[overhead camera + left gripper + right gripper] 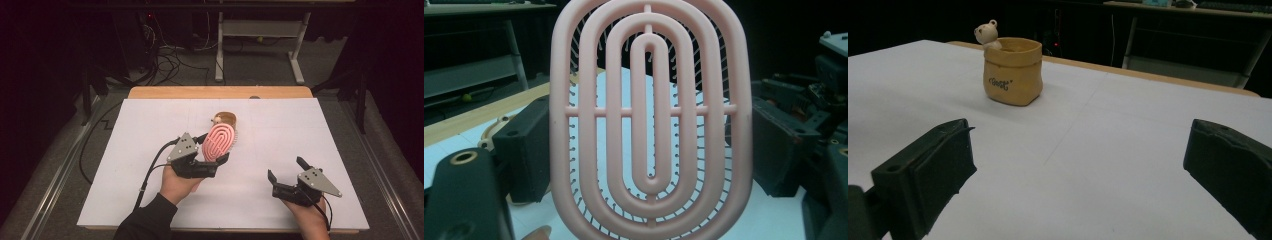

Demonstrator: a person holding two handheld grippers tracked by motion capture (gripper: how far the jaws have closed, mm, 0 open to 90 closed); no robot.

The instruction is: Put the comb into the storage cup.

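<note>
Your left gripper holds the pink brush; your right gripper waits with its jaws apart.

On your left, your left gripper (pixel 216 161) pinches the pink hairbrush (pixel 219 141) by its lower end, jaws set partly apart on either side of it, so the oval head rises tilted above the white table sheet (pixel 150 200), its far end reaching over the yellow bear pot (pixel 226 119) in the high view. In the left gripper view the brush (pixel 651 120) stands upright between the two black jaws, ribbed back toward you, bristles showing through the slots. To the right, well apart from the brush, your right gripper (pixel 286 172) rests low over the sheet, its jaws spread wide with nothing between them. In the right gripper view the pot (pixel 1012 71) stands upright on the sheet ahead, well clear of the fingers (pixel 928 165).
</note>
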